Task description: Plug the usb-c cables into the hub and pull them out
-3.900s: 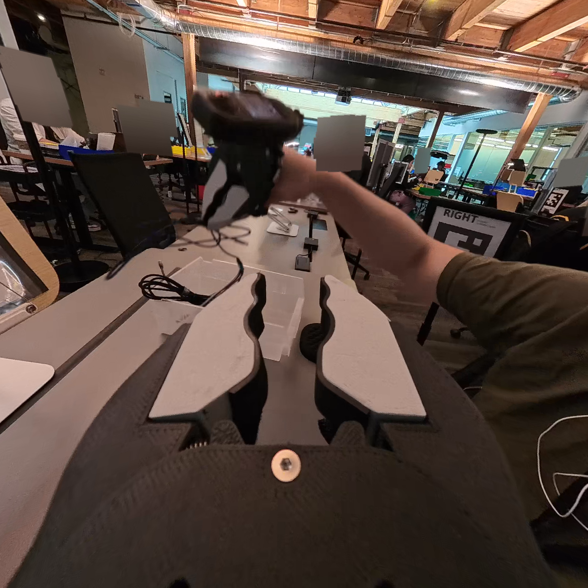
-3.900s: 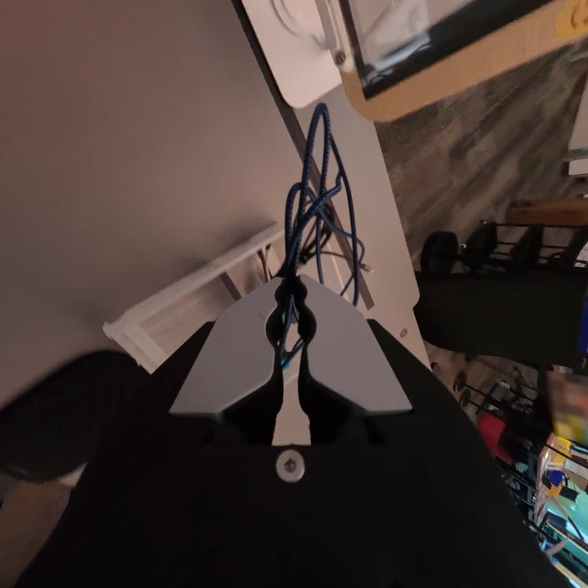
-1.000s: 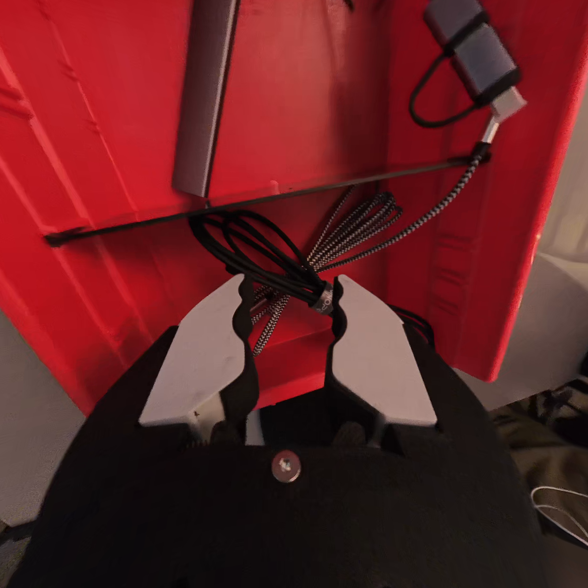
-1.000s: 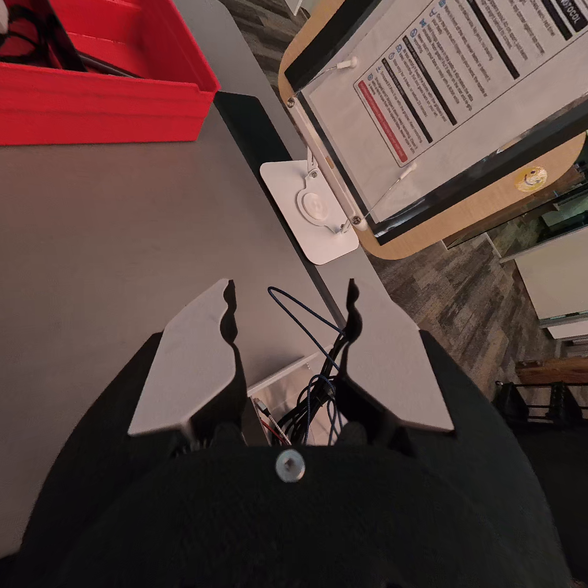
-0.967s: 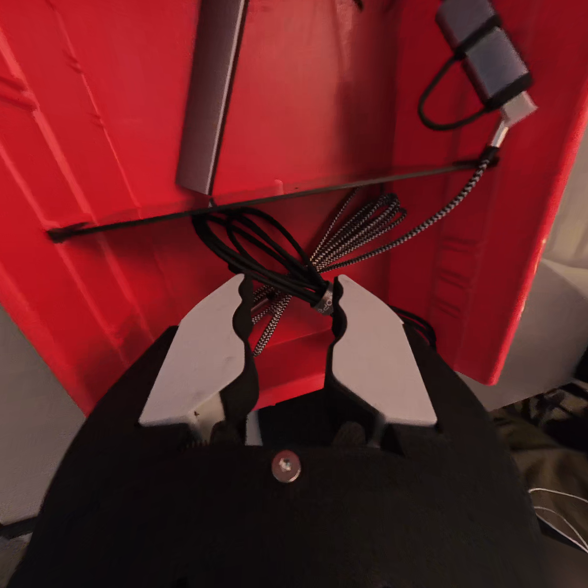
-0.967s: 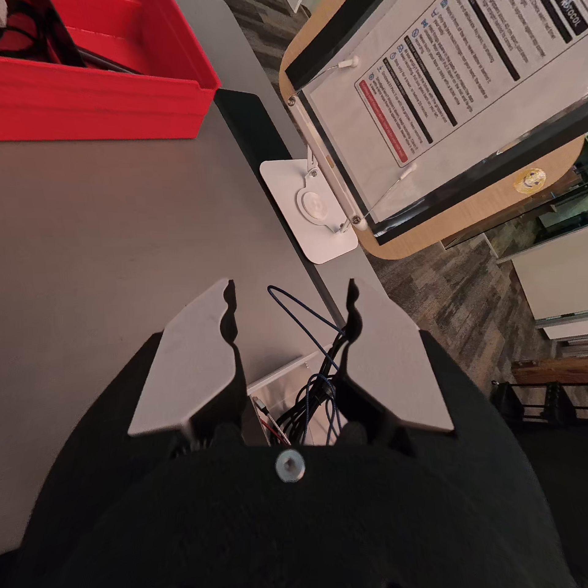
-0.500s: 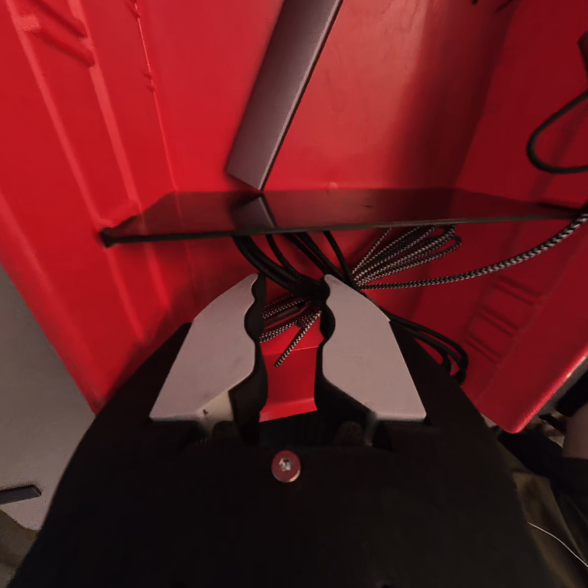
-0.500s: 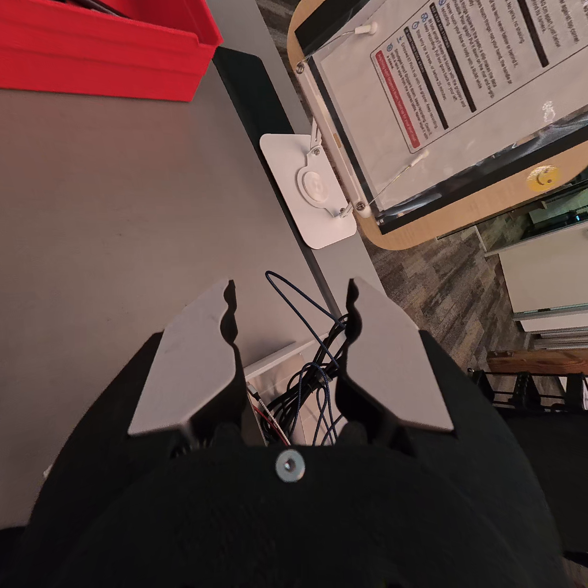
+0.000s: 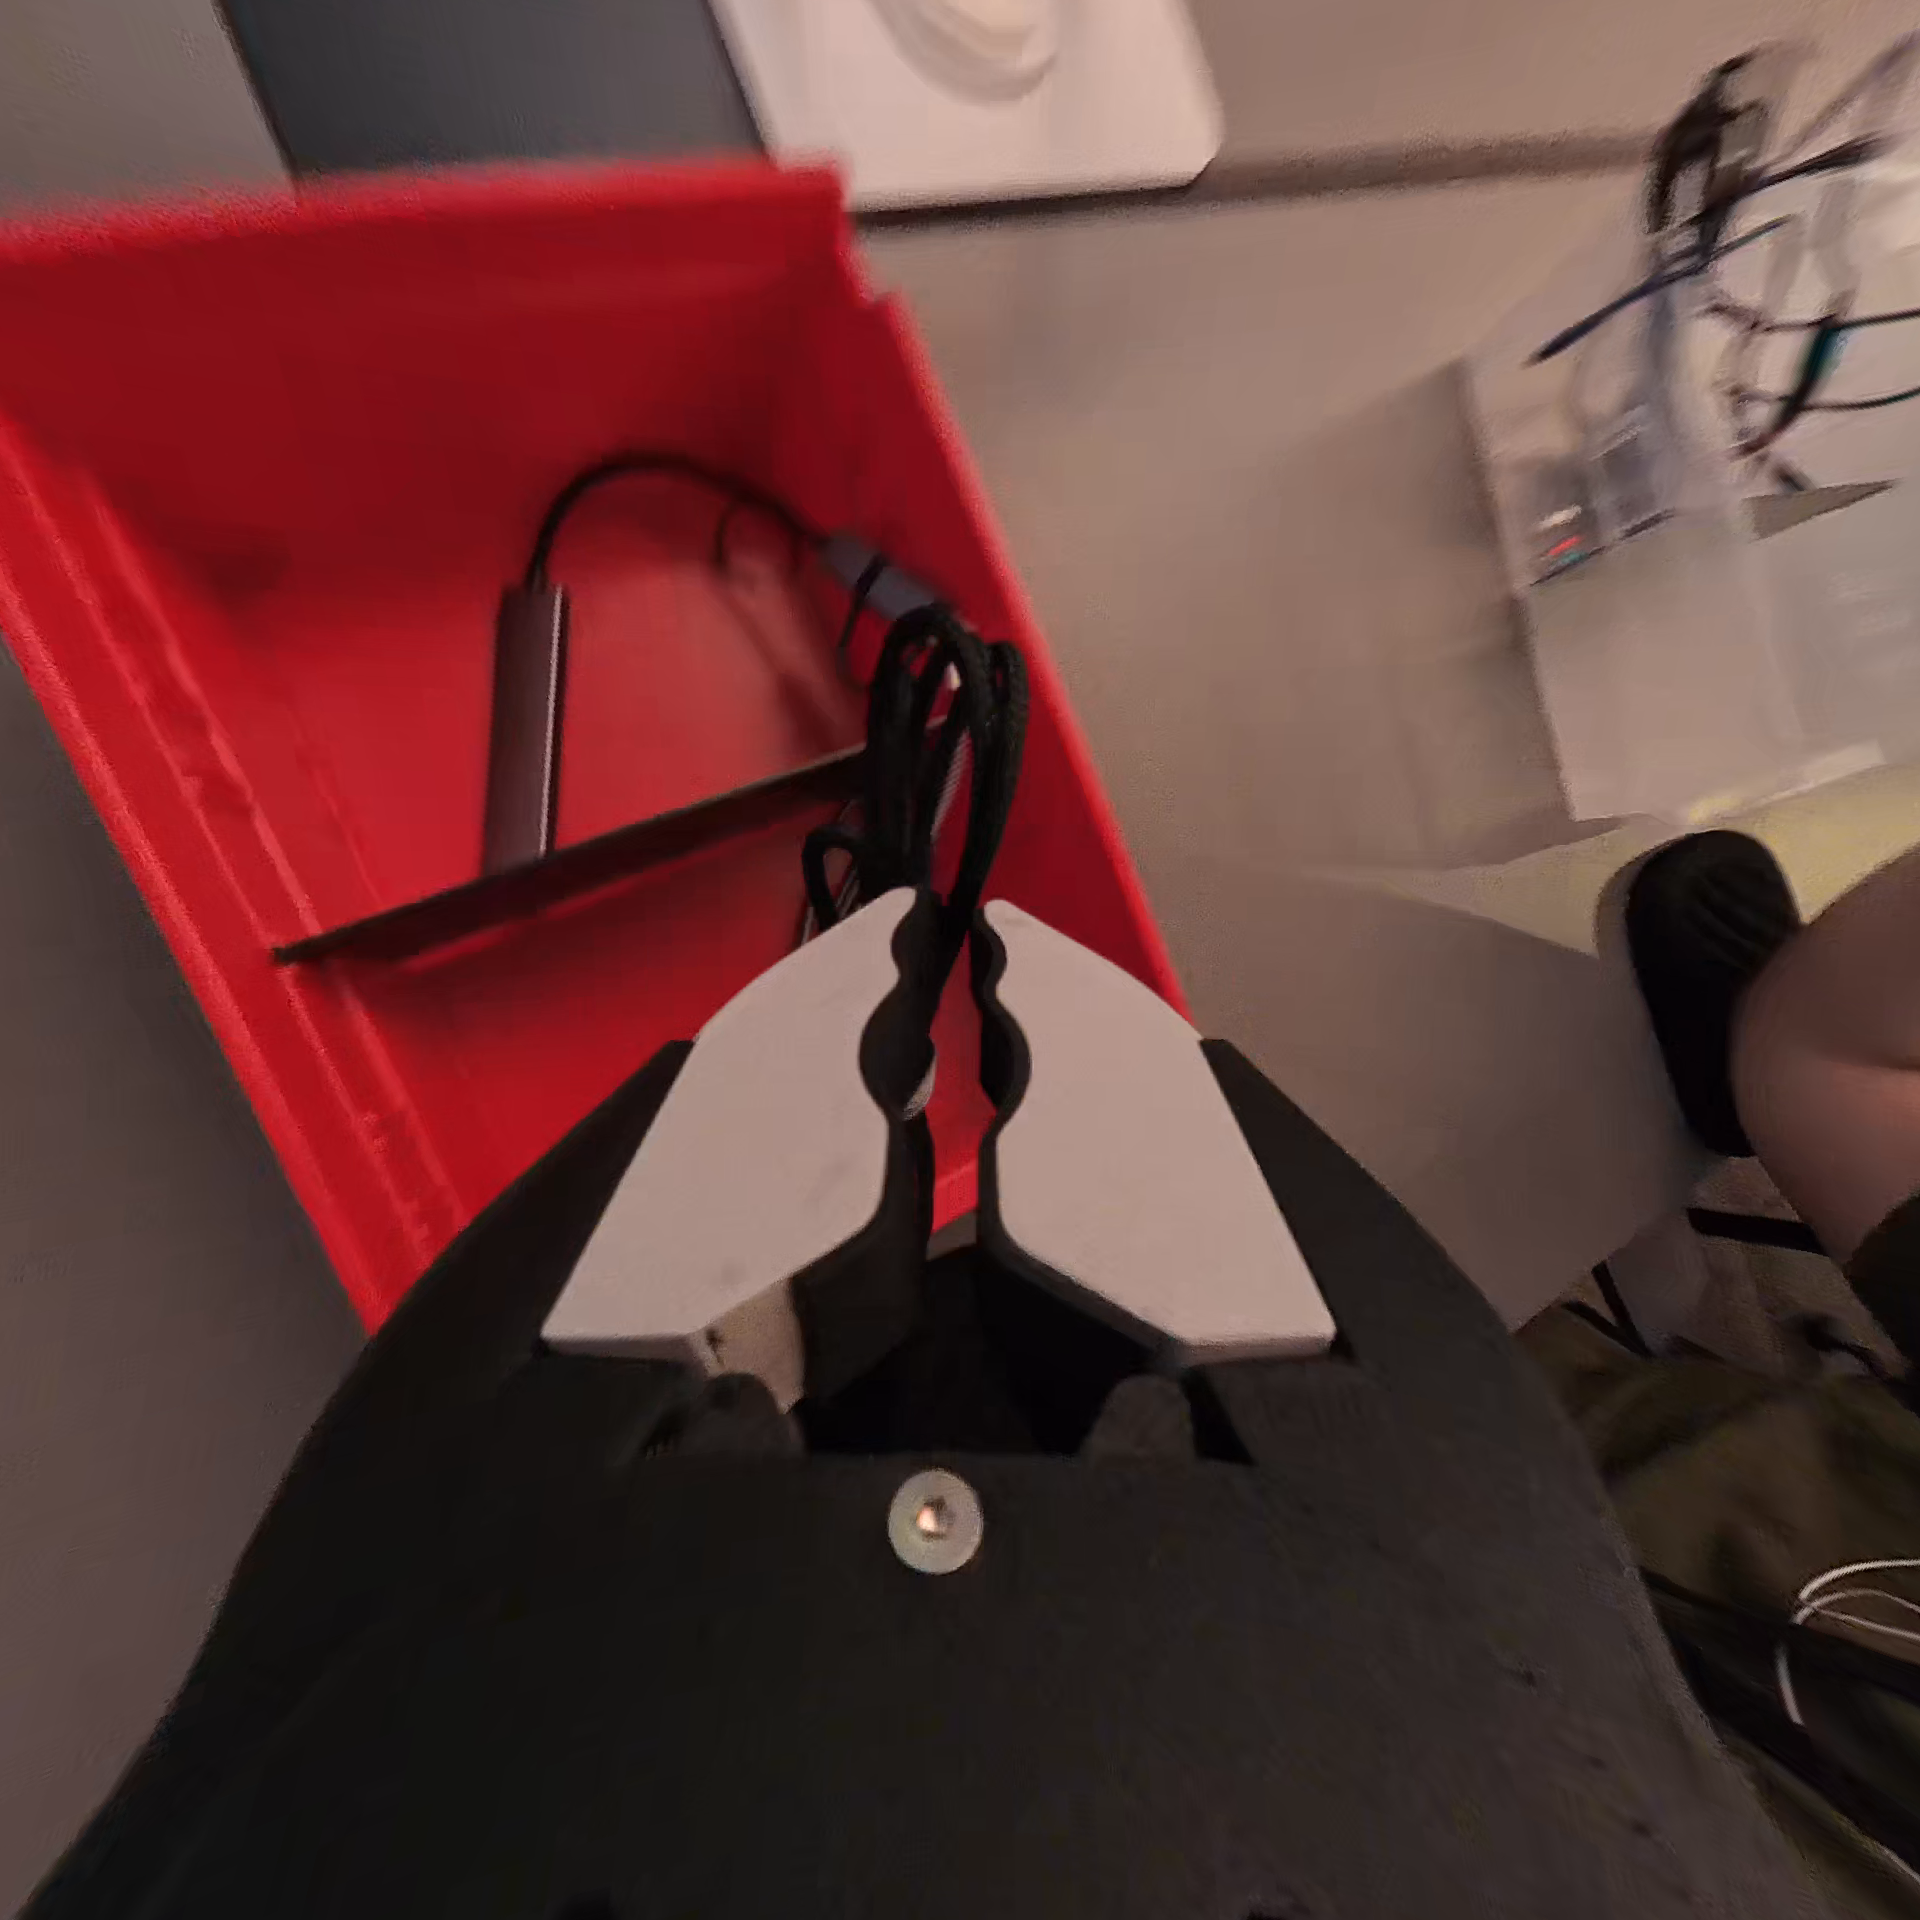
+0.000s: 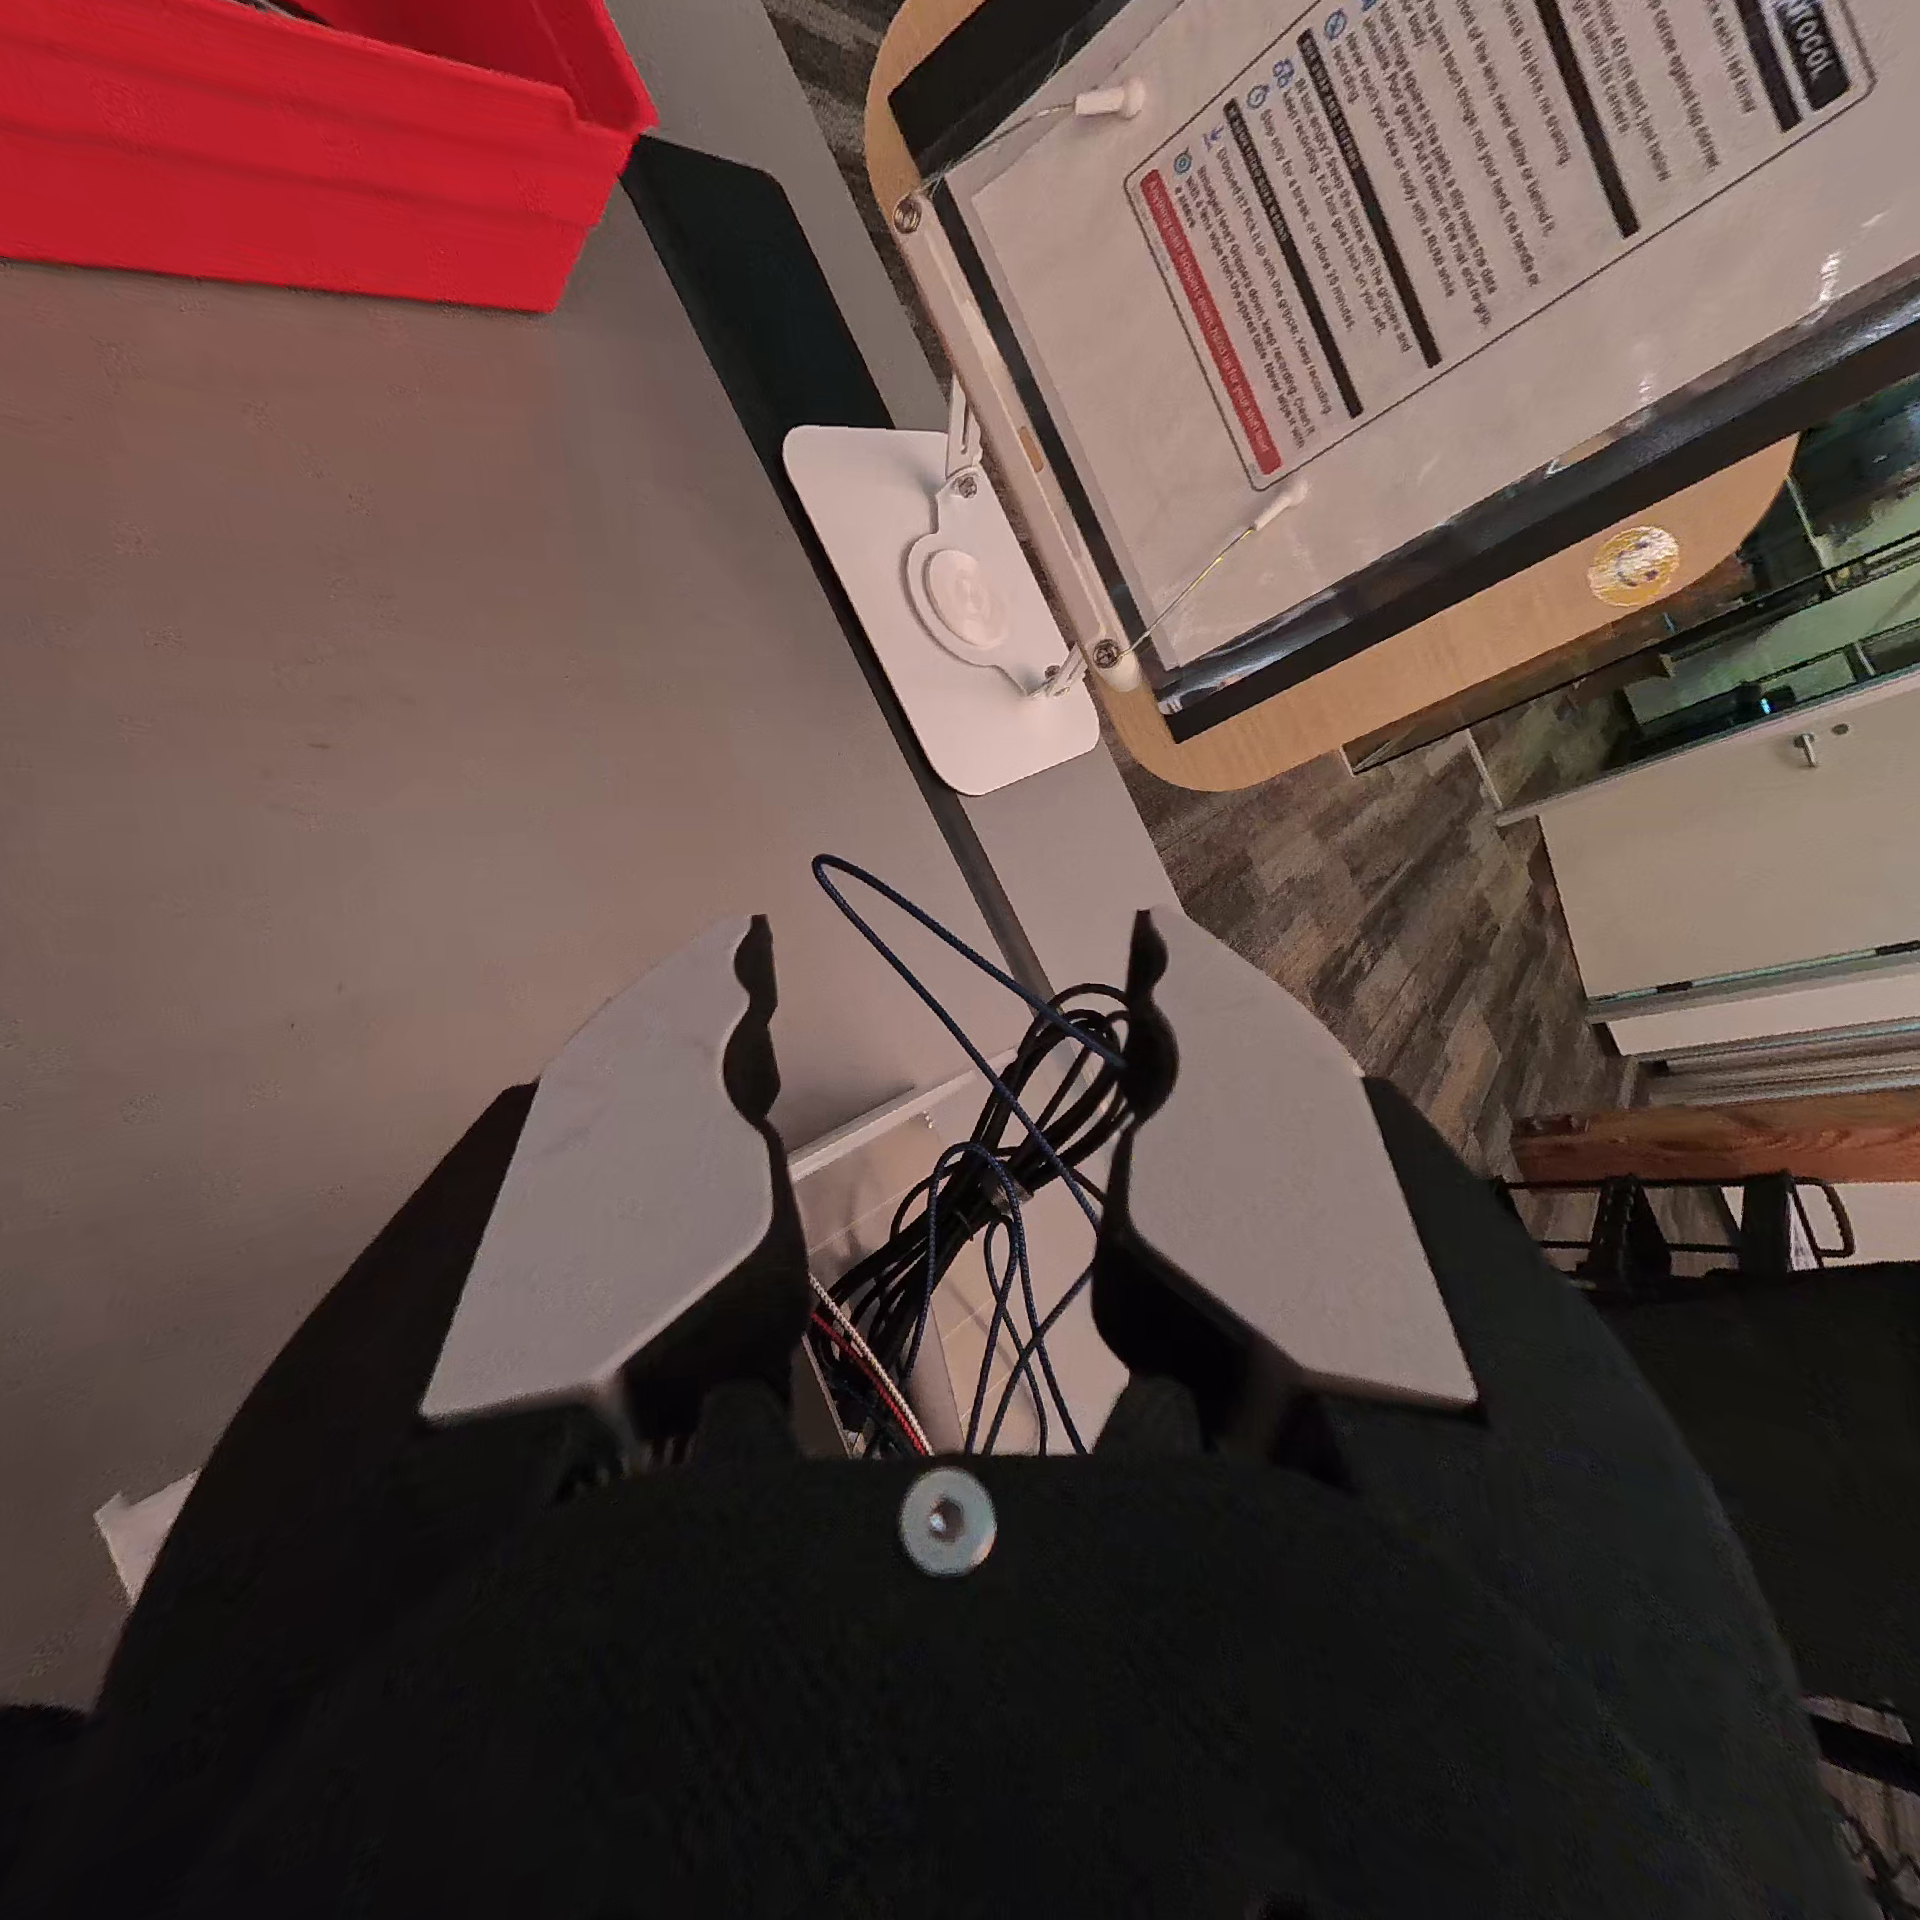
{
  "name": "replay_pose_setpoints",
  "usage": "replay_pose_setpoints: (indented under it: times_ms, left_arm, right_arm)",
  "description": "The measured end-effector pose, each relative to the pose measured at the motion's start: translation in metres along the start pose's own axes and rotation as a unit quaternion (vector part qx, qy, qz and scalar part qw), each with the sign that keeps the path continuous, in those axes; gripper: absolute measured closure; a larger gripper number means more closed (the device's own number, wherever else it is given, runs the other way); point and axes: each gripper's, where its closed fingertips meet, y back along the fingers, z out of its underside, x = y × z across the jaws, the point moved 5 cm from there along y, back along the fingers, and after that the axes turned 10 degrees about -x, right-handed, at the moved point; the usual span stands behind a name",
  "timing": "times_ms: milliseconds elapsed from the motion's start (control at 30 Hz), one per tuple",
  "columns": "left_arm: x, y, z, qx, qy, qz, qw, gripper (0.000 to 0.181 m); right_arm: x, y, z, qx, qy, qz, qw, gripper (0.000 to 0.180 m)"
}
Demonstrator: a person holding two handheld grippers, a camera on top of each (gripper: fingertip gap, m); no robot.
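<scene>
Cable loops, black and braided, hang pinched in my left hand-held gripper, whose two grey fingers are pressed together on the black cable bundle just above the red bin. The bundle rises out of the near compartment of that bin, at its right side, and its upper loops stand in front of the right wall. A thin black divider crosses the bin; behind it, in the far compartment, lies the slim grey hub, lengthwise, with its own short black lead curving off its far end. Near the right wall of that same compartment sits a small grey adapter, partly hidden by the lifted loops. The bin rests on the grey bench, and this view is smeared by motion, so finer detail on the plugs is lost. My right hand-held gripper is spread wide and grips nothing; it hovers over a clear tray on the bench that holds a tangle of black and blue cables, with one thin blue loop arching up between the fingers without touching either. Beyond it, a white stand base carries a framed printed sheet, and a corner of the red bin shows at the upper left, well apart from this gripper.
</scene>
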Motion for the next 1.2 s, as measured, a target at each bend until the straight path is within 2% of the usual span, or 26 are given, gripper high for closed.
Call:
replay_pose_setpoints:
  times_ms: [100, 167, 267, 367, 500, 600, 700, 900, 1133, 1200]
  left_arm:
    - [0.037, 0.034, -0.006, 0.093, -0.065, 0.027, 0.993, 0.177]
    - [0.064, 0.052, -0.008, 0.147, -0.109, 0.079, 0.980, 0.177]
    - [0.106, 0.056, -0.009, 0.168, -0.171, 0.169, 0.956, 0.177]
    - [0.141, 0.021, -0.019, 0.115, -0.206, 0.222, 0.946, 0.177]
    - [0.188, -0.072, -0.035, 0.013, -0.214, 0.287, 0.934, 0.177]
    - [0.202, -0.140, -0.032, -0.063, -0.184, 0.311, 0.930, 0.177]
    - [0.201, -0.185, -0.028, -0.093, -0.153, 0.307, 0.935, 0.177]
    - [0.190, -0.230, -0.025, -0.109, -0.114, 0.291, 0.943, 0.176]
    - [0.180, -0.251, -0.019, -0.136, -0.107, 0.276, 0.946, 0.173]
    - [0.178, -0.252, -0.020, -0.139, -0.111, 0.259, 0.949, 0.151]
  right_arm:
    - [0.001, 0.001, 0.001, -0.001, 0.000, 0.003, 1.000, 0.114]
    - [0.001, 0.001, 0.002, -0.005, 0.002, 0.006, 1.000, 0.114]
    - [0.001, 0.000, 0.003, -0.012, 0.005, 0.009, 1.000, 0.114]
    - [0.000, 0.000, 0.002, -0.014, 0.008, 0.009, 1.000, 0.114]
    - [0.000, 0.000, 0.002, -0.015, 0.011, 0.010, 1.000, 0.114]
    - [0.000, -0.001, 0.002, -0.017, 0.010, 0.010, 1.000, 0.114]
    - [0.000, -0.003, 0.004, -0.025, 0.011, 0.011, 1.000, 0.114]
    - [-0.002, -0.012, 0.004, -0.041, 0.018, 0.010, 0.999, 0.114]
    - [-0.003, -0.016, 0.005, -0.051, 0.025, 0.010, 0.998, 0.114]
    - [-0.003, -0.015, 0.005, -0.050, 0.024, 0.010, 0.998, 0.114]
